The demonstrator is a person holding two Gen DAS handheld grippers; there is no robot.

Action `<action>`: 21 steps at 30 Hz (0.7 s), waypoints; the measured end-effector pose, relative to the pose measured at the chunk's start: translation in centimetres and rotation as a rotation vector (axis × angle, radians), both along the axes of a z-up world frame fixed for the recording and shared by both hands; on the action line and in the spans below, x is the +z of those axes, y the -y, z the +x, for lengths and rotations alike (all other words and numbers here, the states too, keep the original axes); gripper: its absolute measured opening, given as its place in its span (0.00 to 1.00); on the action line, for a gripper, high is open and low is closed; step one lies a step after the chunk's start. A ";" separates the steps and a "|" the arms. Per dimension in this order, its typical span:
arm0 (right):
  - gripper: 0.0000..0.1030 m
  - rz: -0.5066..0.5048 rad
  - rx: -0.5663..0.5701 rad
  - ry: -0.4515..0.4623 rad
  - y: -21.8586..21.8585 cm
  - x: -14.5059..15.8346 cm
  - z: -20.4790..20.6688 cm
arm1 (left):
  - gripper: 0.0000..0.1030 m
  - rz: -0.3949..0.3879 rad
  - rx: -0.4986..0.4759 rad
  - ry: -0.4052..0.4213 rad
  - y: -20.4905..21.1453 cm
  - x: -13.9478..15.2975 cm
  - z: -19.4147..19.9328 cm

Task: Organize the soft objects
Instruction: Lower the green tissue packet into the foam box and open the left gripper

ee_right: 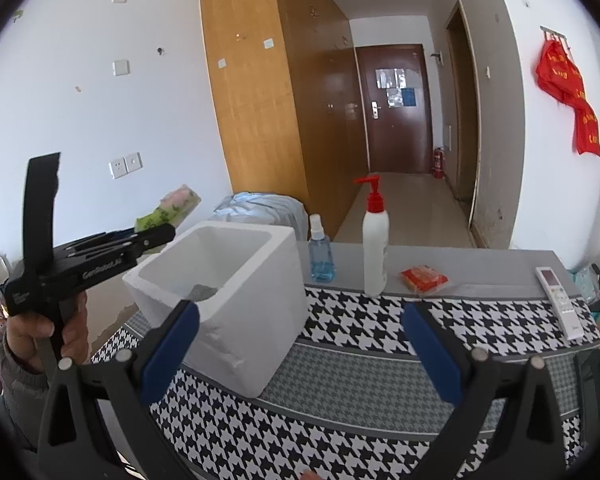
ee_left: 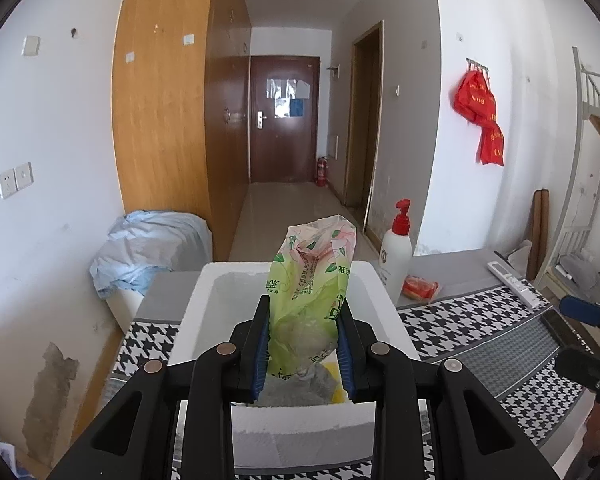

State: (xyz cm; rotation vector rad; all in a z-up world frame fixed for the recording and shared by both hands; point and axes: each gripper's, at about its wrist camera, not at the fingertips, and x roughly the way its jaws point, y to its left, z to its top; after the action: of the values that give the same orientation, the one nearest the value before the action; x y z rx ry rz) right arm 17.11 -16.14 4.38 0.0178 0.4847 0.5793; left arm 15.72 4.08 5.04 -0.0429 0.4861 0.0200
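My left gripper (ee_left: 303, 320) is shut on a green and pink flowered plastic pack (ee_left: 310, 280), which stands upright between the blue pads above the open white foam box (ee_left: 204, 312). A grey cloth and something yellow lie in the box bottom. From the right wrist view the same left gripper (ee_right: 156, 236) is held by a hand left of the foam box (ee_right: 244, 312), with the pack (ee_right: 172, 210) sticking out past it. My right gripper (ee_right: 300, 344) stands open over the houndstooth cloth, nothing between its fingers.
On the table (ee_right: 380, 380) stand a white pump bottle (ee_right: 376, 248), a blue spray bottle (ee_right: 321, 252), an orange packet (ee_right: 424, 278) and a white remote (ee_right: 560, 296). A pale blue bundle (ee_left: 152, 248) lies behind the box. Red bags (ee_left: 480, 116) hang on the wall.
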 end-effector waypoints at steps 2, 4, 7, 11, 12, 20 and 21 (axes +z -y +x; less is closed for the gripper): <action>1.00 0.000 -0.006 -0.002 0.2 -0.1 0.0 | 0.29 -0.007 -0.002 -0.014 -0.1 -0.2 0.5; 1.00 0.000 -0.013 -0.007 0.4 -0.2 -0.1 | 0.29 -0.010 -0.001 -0.030 -0.3 -0.4 1.0; 1.00 -0.001 -0.023 -0.010 0.7 -0.2 -0.2 | 0.29 -0.014 -0.002 -0.054 -0.4 -0.7 1.8; 1.00 -0.003 -0.032 -0.012 1.1 -0.3 -0.2 | 0.29 -0.021 -0.007 -0.081 -0.3 -1.1 2.5; 1.00 -0.003 -0.033 -0.013 1.1 -0.3 -0.3 | 0.29 -0.023 -0.007 -0.084 -0.3 -1.2 2.6; 1.00 -0.001 -0.055 -0.018 2.0 -0.4 -0.5 | 0.30 -0.019 0.010 -0.116 -0.5 -1.5 3.8; 1.00 -0.002 -0.060 -0.017 2.1 -0.4 -0.6 | 0.32 -0.017 0.011 -0.120 -0.5 -1.6 3.9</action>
State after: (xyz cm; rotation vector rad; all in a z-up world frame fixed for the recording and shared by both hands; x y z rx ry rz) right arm 16.55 -18.25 3.96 0.0351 0.4993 0.5202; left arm 19.62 4.60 3.47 -0.0614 0.6060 0.0292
